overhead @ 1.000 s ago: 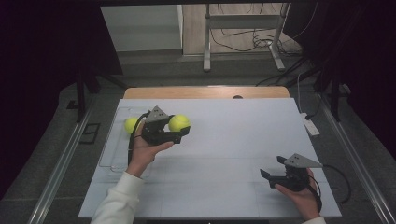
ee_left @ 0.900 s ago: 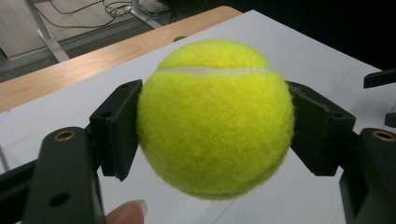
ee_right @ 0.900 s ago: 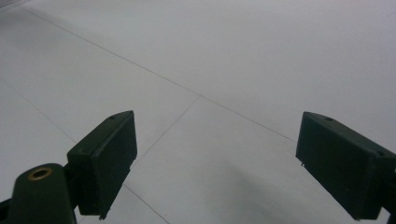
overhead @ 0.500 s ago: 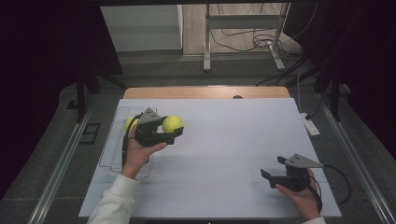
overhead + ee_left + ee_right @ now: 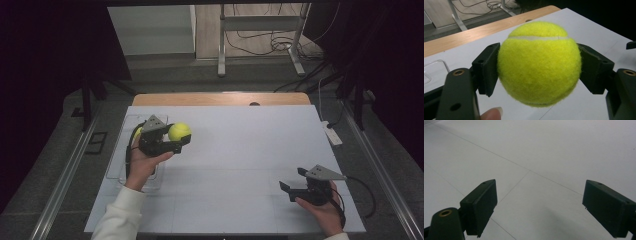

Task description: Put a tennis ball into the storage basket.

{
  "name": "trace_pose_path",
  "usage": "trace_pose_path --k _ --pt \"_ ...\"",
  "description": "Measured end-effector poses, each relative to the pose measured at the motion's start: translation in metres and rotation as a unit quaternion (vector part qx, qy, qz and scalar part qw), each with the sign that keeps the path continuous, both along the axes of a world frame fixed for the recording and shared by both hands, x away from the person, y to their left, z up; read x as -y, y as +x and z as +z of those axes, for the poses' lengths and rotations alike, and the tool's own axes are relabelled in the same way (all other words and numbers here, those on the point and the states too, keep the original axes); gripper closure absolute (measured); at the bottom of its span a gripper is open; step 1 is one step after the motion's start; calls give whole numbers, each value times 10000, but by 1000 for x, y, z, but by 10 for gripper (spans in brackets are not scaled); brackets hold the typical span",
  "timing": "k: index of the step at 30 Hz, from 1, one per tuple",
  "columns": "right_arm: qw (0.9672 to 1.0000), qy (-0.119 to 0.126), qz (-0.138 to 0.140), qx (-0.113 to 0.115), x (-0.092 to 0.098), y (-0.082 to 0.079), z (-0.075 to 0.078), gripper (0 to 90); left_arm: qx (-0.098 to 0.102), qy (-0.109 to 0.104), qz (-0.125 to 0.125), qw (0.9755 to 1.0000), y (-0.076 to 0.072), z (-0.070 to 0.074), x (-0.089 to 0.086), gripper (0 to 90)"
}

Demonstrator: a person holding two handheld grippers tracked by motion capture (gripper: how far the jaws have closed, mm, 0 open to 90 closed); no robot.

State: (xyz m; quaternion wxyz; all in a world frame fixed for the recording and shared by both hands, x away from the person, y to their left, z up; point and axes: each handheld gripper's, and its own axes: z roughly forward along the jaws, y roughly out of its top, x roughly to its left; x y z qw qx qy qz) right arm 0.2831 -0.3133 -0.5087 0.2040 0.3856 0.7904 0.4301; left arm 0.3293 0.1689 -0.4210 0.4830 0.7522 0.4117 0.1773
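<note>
- White table (image 5: 240, 165) fills a dim room.
- Left gripper (image 5: 172, 142) clamps a tennis ball (image 5: 179, 132) above the table's left edge, beside a clear tray (image 5: 122, 150).
- Right gripper (image 5: 295, 182) rests wide, holding nothing.
- Loosened jaws could likely let the ball roll away.

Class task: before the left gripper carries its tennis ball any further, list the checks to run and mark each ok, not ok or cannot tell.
1. Left gripper clamps the tennis ball on both sides: ok.
2. Ball lifted off the white table: ok.
3. Right gripper open, nothing between its jaws: ok.
4. Right gripper well apart from the ball: ok.
5. Second ball behind the left gripper sits inside the clear tray: cannot tell.
</note>
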Motion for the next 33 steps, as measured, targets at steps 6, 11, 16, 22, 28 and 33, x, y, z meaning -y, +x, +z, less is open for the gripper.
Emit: trace_pose_path --k 6,11,16,22,28,33 --pt "10000 -4 -3 4 1 0 0 131 -7 -25 81 10000 0 0 -6 268" --pt "10000 1 2 -4 0 0 0 131 7 -37 160 9999 -1 0 -12 268" --pt "10000 -6 -3 -8 0 0 0 131 6 -23 266 9996 -1 0 -19 268" --pt "10000 -14 7 -7 0 0 0 131 24 0 379 9993 -2 -1 -24 268" --pt "10000 -16 8 3 1 0 0 131 6 35 463 9989 -4 -2 -30 268" --pt "10000 -16 10 3 1 -1 0 131 -3 20 520 9986 -5 -2 -35 268"
